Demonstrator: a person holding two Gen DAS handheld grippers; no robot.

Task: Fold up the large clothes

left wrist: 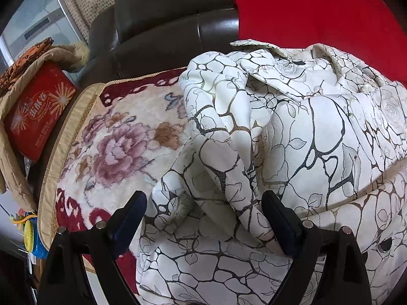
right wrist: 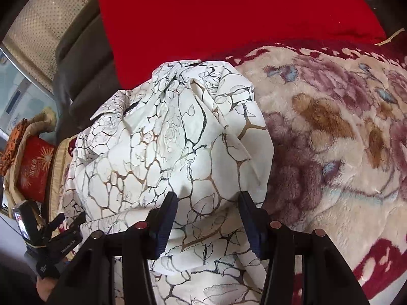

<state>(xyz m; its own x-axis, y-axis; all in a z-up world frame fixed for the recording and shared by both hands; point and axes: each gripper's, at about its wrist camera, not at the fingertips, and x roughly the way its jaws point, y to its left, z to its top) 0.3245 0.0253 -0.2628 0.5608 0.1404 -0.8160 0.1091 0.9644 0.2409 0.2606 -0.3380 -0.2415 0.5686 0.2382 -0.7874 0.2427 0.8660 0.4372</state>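
**Coat bunched on the sofa blanket, both grippers over it**

Coat [left wrist: 292, 132], white with a dark and gold crackle-and-leaf print, lies crumpled in a heap on a plush floral blanket [left wrist: 119, 139] that covers the seat of a dark leather sofa [left wrist: 165, 12]. A red cushion [left wrist: 318, 12] leans against the sofa back just behind the heap, and the coat's collar sits at the far side, toward that cushion.

In the left wrist view, the left gripper [left wrist: 203, 218] hangs over the coat's near left edge with its fingers spread wide. A folded ridge of cloth runs up between them, but neither pad presses on it; the left finger stands over the edge of the blanket, apart from the cloth, and the right finger sits beside the ridge.

In the right wrist view, the right gripper [right wrist: 207, 218] is over the coat's near right part. Its fingers are about half apart, with a bulge of the fabric filling the gap between them. Both pads appear to lie against the cloth, though whether they truly pinch it cannot be told.

Off the sofa's left end, a red box [left wrist: 40, 114] with gold starbursts rests in a tan padded garment [left wrist: 15, 162]. The left gripper also shows at the lower left of the right wrist view.
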